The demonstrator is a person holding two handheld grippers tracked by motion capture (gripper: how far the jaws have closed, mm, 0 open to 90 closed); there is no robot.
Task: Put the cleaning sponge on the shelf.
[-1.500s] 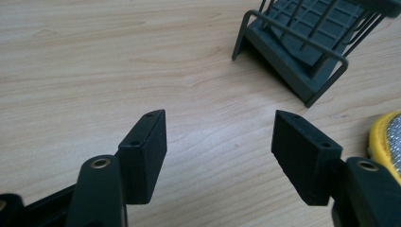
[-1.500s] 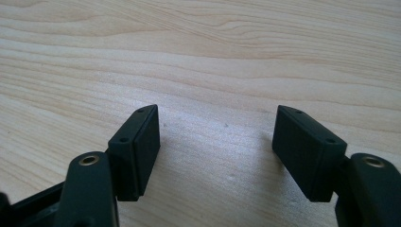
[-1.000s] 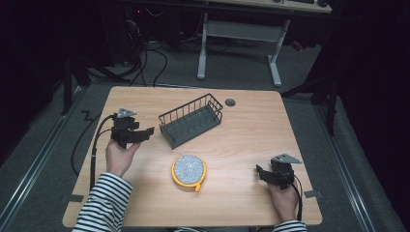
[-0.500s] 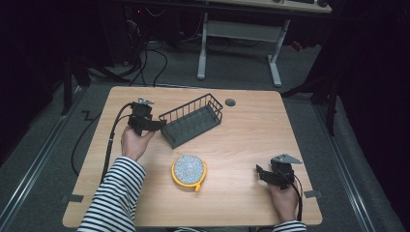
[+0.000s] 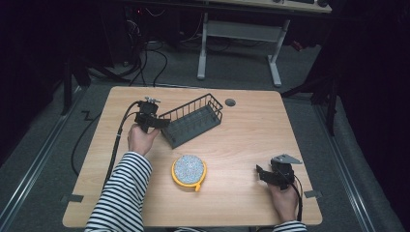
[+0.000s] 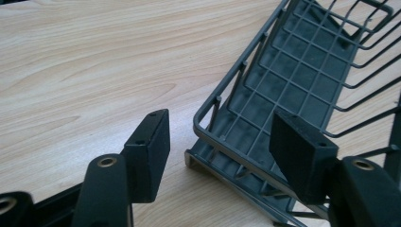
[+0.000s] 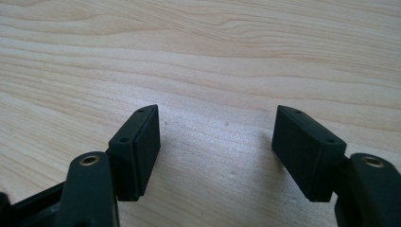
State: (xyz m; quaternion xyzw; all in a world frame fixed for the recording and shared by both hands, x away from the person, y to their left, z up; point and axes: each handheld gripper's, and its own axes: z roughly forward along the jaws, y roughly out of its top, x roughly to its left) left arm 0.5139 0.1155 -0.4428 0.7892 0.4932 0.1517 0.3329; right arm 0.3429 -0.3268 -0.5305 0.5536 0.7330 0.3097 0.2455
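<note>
The wire basket (image 6: 302,90) is sitting at the table's (image 5: 251,125) far left; the left gripper (image 6: 222,156) is straddling its corner rim, jaws closing but not yet pressing. A skewed pinch is risking slipping off thin wire. The right gripper (image 7: 217,151) is resting open, empty

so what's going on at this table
A person in a striped sleeve has brought the left tongs to the near corner of the grey wire basket. Its jaws straddle the rim, have just been closing, and are not yet pressing. The right tongs rest open on bare table. A yellow-rimmed disc lies between.
</note>
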